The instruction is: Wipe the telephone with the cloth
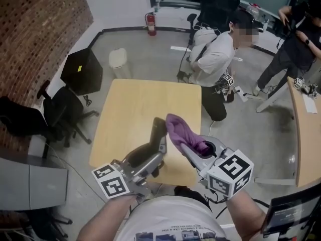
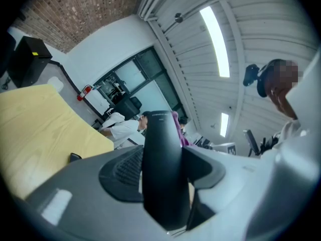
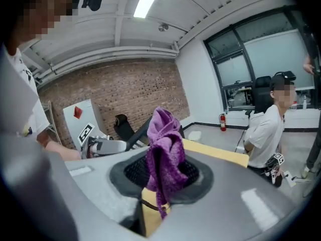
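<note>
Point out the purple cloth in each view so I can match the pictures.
Head view: the purple cloth stands at centre, held by the right gripper, just right of the black handset.
Left gripper view: only a sliver of it shows, right of the handset's top.
Right gripper view: dead centre, pinched between the jaws.
Shared landmark: the yellow table, in all three views.
</note>
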